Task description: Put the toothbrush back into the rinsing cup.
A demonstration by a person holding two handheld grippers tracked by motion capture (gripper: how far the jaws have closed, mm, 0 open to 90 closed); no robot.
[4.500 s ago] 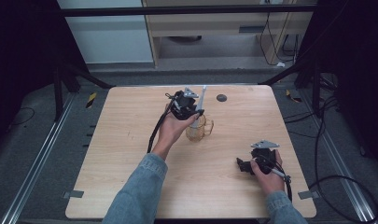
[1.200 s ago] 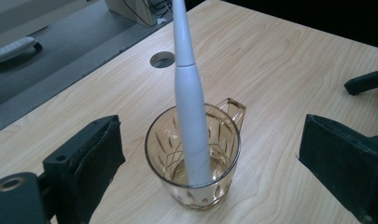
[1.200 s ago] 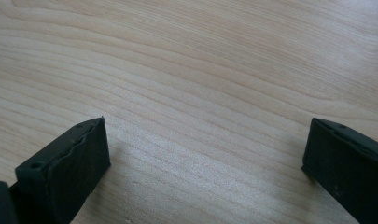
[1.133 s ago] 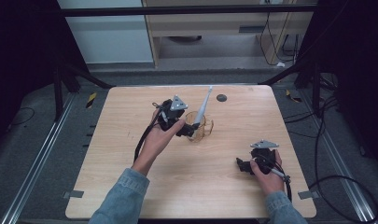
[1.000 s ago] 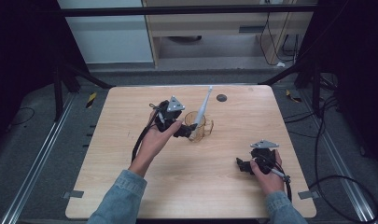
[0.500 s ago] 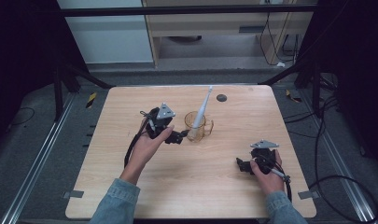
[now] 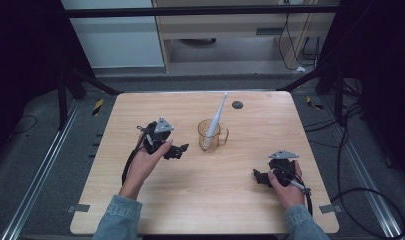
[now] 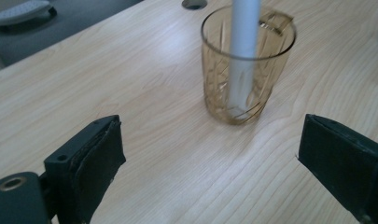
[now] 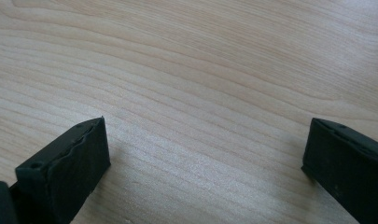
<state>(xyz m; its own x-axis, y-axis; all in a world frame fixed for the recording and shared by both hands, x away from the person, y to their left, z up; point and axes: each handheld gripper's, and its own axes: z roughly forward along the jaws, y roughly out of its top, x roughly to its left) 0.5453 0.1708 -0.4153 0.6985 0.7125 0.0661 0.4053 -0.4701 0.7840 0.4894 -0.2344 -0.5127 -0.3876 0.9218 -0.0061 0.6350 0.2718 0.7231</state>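
An amber glass mug (image 7: 211, 136) (image 8: 246, 70) stands upright near the middle of the wooden table (image 7: 140, 205). A white electric toothbrush (image 7: 217, 115) (image 8: 242, 51) leans in it, its head pointing away. My left gripper (image 7: 181, 150) (image 8: 210, 163) is open just left of the mug, its jaws wide apart with nothing between them. My right gripper (image 7: 257, 177) (image 9: 205, 158) rests open at the front right of the table over bare wood (image 9: 186, 84).
A small dark round disc (image 7: 237, 105) (image 8: 194, 3) lies on the table behind the mug. Black cables (image 7: 370, 195) trail on the floor to the right. Metal rails (image 7: 40, 170) run along the table's left side.
My left gripper has let go of the toothbrush in the mug and drawn back to the left and toward the person, its jaws now open. The right gripper has not moved.
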